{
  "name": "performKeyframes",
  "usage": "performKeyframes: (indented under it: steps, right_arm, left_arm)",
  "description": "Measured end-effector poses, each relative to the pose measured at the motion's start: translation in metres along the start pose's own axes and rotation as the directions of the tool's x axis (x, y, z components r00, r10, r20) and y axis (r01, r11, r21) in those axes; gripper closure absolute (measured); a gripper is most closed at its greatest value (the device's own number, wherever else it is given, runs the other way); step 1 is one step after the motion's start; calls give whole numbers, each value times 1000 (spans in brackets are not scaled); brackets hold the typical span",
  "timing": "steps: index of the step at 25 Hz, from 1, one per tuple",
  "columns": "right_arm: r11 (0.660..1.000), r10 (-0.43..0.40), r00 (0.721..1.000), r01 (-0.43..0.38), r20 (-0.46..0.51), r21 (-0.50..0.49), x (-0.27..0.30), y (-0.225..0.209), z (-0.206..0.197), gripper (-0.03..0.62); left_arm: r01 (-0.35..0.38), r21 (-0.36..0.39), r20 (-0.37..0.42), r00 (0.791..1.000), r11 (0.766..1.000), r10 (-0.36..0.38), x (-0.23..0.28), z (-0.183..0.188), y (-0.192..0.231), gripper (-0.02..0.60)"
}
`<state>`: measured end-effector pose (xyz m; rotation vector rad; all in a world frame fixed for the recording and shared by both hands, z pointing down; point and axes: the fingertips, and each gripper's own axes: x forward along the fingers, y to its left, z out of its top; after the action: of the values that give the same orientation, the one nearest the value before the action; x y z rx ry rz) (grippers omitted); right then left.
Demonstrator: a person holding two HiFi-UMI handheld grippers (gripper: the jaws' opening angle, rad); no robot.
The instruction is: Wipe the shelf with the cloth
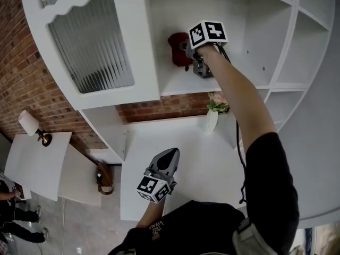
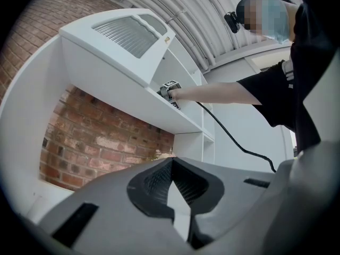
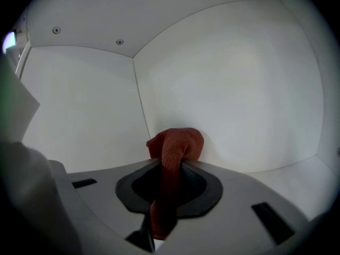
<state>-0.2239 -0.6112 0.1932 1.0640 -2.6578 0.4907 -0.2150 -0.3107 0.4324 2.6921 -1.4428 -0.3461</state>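
A red cloth is clamped in my right gripper, bunched up against the back corner of a white shelf compartment. From the head view, that right gripper is stretched out to the upper shelf with the cloth pressed toward the back left of the compartment. My left gripper hangs lower down over the white counter, shut with nothing in it. In the left gripper view its jaws meet at the tips and point up at the shelf unit.
A ribbed-glass cabinet door stands left of the compartment. A small vase of flowers sits on the counter below the shelf, before a brick wall. A black cable trails from the right gripper. A lamp stands far left.
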Motion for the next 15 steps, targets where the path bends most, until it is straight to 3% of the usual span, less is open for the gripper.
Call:
performKeyframes:
  steps: [5,10,12,15]
  right_arm:
    - [991,-132,991,132,-8,-30,-32,-51,0,537]
    - [948,-309,951,306,-18,-89,-73,-103,2,537]
    - [911,-393,919,386,-23,-147,-90,-120,4,537]
    - [792,-551,833,504,-49,-344,-111,-140,2,536]
  left_arm:
    - [17,-5,-12,1000,1000,-17,2,-6,-5,575]
    - [35,-11,-22,999,999,-35,6,-11,-10,575]
    - [44,-13,-24,999,999,-44,8,-12,-12,575]
    - [63,-17,-28,998,998,-63,11,-14,-17,575]
